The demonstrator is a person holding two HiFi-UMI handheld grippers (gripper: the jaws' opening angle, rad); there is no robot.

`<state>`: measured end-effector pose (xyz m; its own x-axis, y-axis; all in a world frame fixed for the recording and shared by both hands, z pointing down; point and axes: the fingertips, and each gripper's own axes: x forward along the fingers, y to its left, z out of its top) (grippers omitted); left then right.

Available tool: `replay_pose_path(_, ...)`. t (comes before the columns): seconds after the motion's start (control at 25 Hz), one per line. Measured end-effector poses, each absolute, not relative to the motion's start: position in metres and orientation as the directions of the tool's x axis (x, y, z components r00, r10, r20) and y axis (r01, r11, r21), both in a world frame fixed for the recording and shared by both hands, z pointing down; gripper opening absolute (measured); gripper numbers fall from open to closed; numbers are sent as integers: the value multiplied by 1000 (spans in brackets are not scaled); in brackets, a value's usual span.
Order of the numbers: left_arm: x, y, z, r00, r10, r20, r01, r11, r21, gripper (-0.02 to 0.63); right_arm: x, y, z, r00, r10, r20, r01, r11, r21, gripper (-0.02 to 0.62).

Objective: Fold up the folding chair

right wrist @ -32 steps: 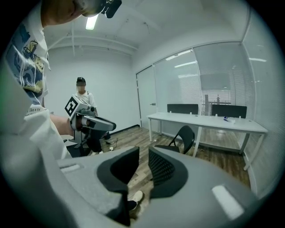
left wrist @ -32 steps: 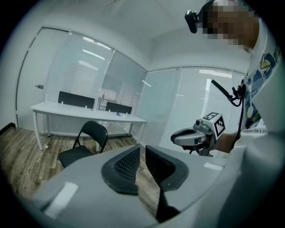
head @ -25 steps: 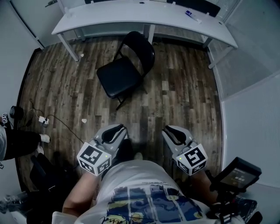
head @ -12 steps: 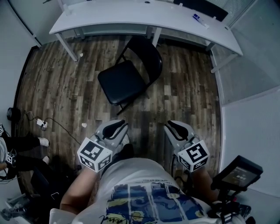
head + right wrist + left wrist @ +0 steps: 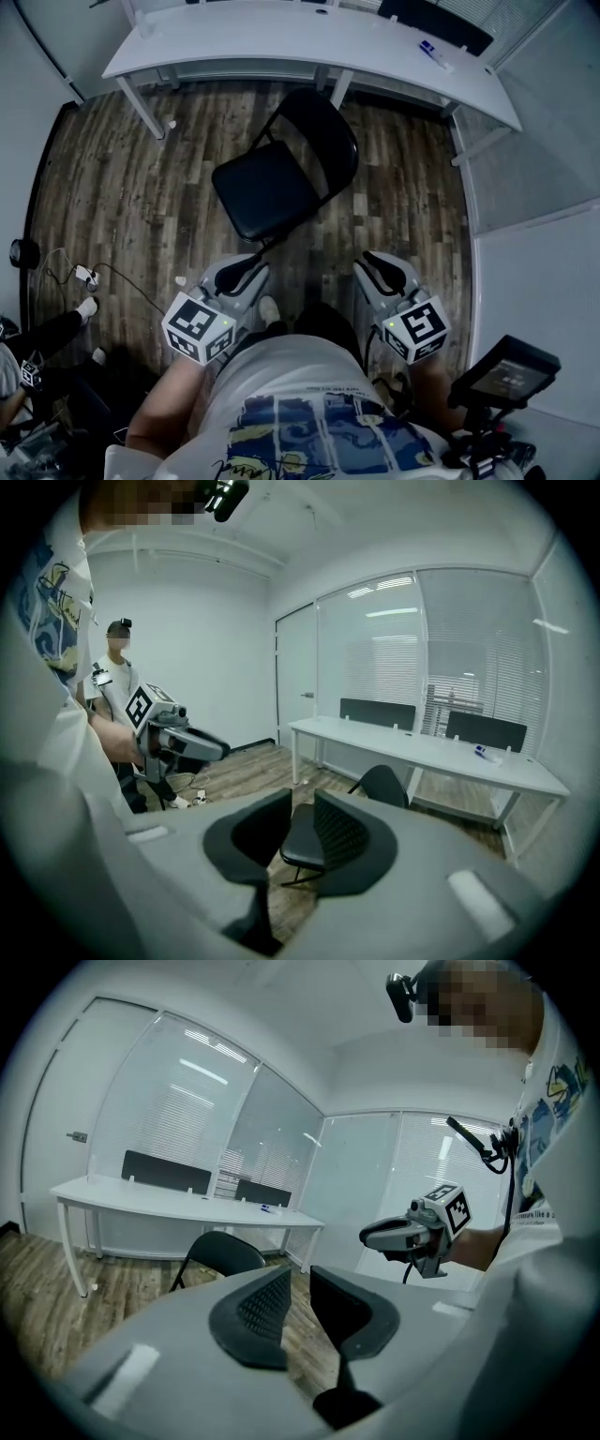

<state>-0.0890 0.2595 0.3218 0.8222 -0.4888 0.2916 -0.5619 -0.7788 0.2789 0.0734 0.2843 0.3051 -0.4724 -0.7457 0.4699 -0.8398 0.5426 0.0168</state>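
Note:
A black folding chair (image 5: 281, 178) stands unfolded on the wood floor, its backrest toward the white desk. It also shows in the left gripper view (image 5: 220, 1252) and the right gripper view (image 5: 382, 785). My left gripper (image 5: 246, 270) is held a short way in front of the seat, apart from it. Its jaws (image 5: 300, 1283) are opening a little and hold nothing. My right gripper (image 5: 380, 267) hovers level with it to the right. Its jaws (image 5: 302, 808) are opening too, with a narrow gap and nothing between them.
A long white desk (image 5: 300, 37) runs along the far wall behind the chair, with a small blue-and-white item (image 5: 434, 52) on it. A cable and plug (image 5: 84, 275) lie on the floor at left. Another person (image 5: 112, 682) stands to the left. Glass walls close the right side.
Both grippers have moved forward toward the chair, which now sits lower and larger in the head view. The chair itself has not moved.

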Motion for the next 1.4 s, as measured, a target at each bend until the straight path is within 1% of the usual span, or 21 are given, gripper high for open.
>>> replay_pose_path(0.28,-101,237,332,803,-518,296,-592,-750,294,75,79,256,311,-459,-741,491,-842,538,26,66)
replay_pose_path(0.8,-95,169,349,738,-592,324,-673,-676,299,100,103,155,322,-505,-700,504,-804,594,19,86)
replay_pose_path(1.08,-82,101,396,684,-610,401,-728,-607,318,112,131,69,370,-520,-645,560,-785,620,-15,92)
replay_pose_path(1.4,-100,99,411,652,-638,410,-758,-558,337,133,146,46,395,-462,-623,631,-798,603,11,97)
